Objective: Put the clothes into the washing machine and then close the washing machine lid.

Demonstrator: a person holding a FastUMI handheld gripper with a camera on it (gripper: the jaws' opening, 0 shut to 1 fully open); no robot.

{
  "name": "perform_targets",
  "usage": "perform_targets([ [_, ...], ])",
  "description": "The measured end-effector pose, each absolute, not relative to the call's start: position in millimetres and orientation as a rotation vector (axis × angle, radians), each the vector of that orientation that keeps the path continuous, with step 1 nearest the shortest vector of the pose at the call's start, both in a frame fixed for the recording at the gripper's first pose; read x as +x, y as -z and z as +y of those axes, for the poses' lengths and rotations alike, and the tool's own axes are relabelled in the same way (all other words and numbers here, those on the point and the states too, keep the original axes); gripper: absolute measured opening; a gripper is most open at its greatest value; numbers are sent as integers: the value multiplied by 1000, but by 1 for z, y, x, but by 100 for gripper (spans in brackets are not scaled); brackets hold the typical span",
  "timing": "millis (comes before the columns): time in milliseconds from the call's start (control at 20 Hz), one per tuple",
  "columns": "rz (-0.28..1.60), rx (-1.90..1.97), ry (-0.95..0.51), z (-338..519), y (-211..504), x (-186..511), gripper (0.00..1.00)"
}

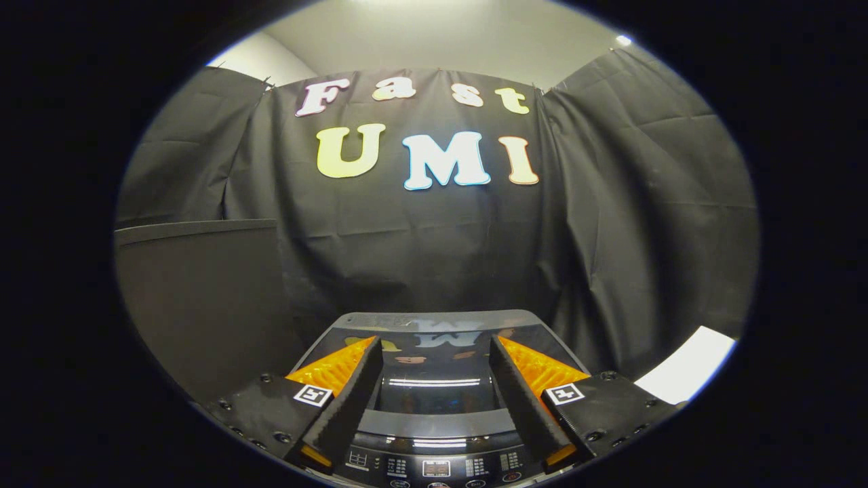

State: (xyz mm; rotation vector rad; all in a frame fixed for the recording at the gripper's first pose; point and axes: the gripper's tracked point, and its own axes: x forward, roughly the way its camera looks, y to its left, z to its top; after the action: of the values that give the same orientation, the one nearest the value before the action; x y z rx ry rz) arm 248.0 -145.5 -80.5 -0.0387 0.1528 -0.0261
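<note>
While hanging over the appliance with fingers spread wide, held nothing and touched nothing: gripper [434,352] open, a broad gap between the two fingers, lower centre of the frame. Backed across most of the frame by the black cloth booth wall [610,224], creased and hanging in folds, with pale ceiling [447,34] showing above it at the top. Flanked on the left middle by a dark flat panel [196,298], its top edge running level about halfway up. Bordered at the lower right by a bright white patch [688,366], too washed out to identify. Lay below and between the fingers, at the bottom centre: the washing machine [434,434], seen from above. Closed flat over the tub, glossy and dark: the washing machine lid [434,379], mirroring the wall behind it and a strip of light, its far edge just beyond the fingertips and its near edge between the finger bases. Sat nearest the camera, at the very bottom between the fingers: the control panel [435,468] with a small lit display and rows of tiny markings. Left open air above the lid and ahead of the fingertips, up to the cloth. Could not make out any clothes through the lid.
</note>
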Motion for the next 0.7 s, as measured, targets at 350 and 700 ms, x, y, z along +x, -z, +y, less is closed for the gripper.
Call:
perform_targets([
  [350, 67, 3, -7, -131, 48, 182, 98],
  [700, 34, 9, -37, -128, 32, 86, 98],
])
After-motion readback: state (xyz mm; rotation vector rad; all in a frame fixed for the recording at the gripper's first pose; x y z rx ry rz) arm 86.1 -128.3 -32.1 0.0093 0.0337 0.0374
